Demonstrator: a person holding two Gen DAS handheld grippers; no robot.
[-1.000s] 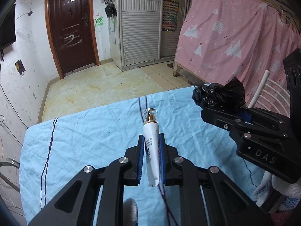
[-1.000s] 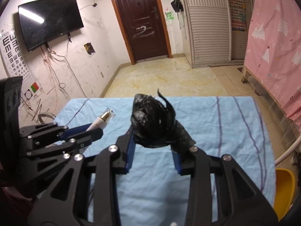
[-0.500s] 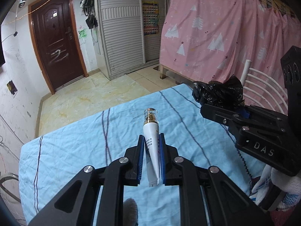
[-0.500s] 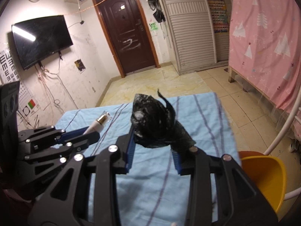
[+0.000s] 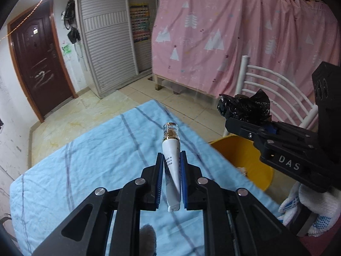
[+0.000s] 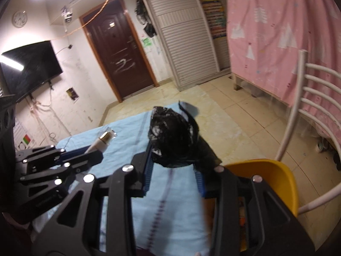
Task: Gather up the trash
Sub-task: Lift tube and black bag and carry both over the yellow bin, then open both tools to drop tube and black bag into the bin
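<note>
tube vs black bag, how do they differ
The tube is white, stiff and slim with a gold collar; the black bag is dark, crumpled and bulky. The tube sits in the left gripper, the bag in the right gripper. Both are held above the table.

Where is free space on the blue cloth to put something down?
The blue striped cloth lies bare from the left gripper to its far edge. Crowded: the right edge, by the right gripper and yellow bin.

The bin (image 5: 245,160) stands just beside the table's (image 5: 96,160) right edge, a chair (image 5: 266,81) behind it — the curtain (image 5: 234,42) farther back, the door (image 5: 38,64) far left.
</note>
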